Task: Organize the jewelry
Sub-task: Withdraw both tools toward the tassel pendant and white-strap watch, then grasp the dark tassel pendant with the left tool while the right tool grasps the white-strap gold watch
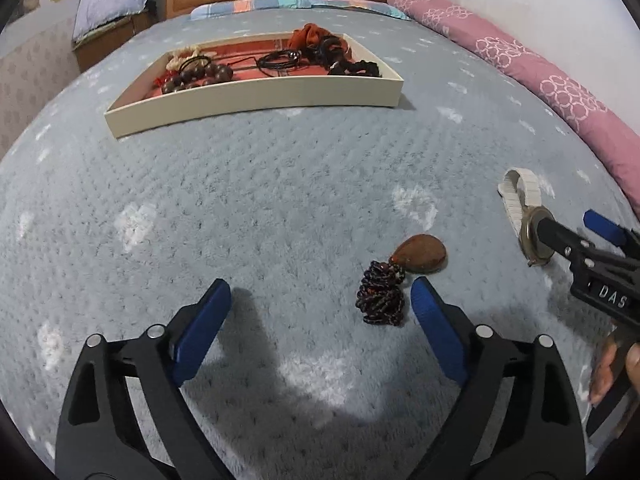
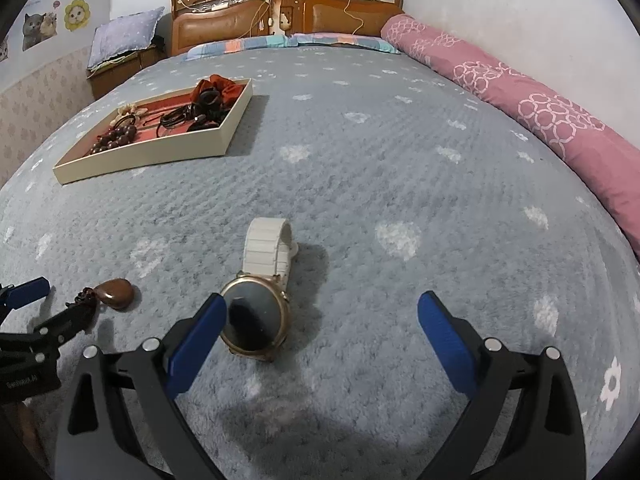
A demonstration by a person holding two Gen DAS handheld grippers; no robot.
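We have two pieces not yet stored on the bed (image 2: 400, 168): a beaded necklace with brown pendant (image 1: 394, 280) and a white-strap watch (image 2: 260, 300). Our left gripper (image 1: 320, 320) has wide jaws, the beads just inside one jaw; our right gripper (image 2: 320, 332) is also wide, one jaw beside the watch face. Nothing is held. Next we should center, close, then carry to the tray (image 1: 256, 94).

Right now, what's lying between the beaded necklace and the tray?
Nothing: in the left wrist view only bare grey blanket separates the beaded necklace from the tray.
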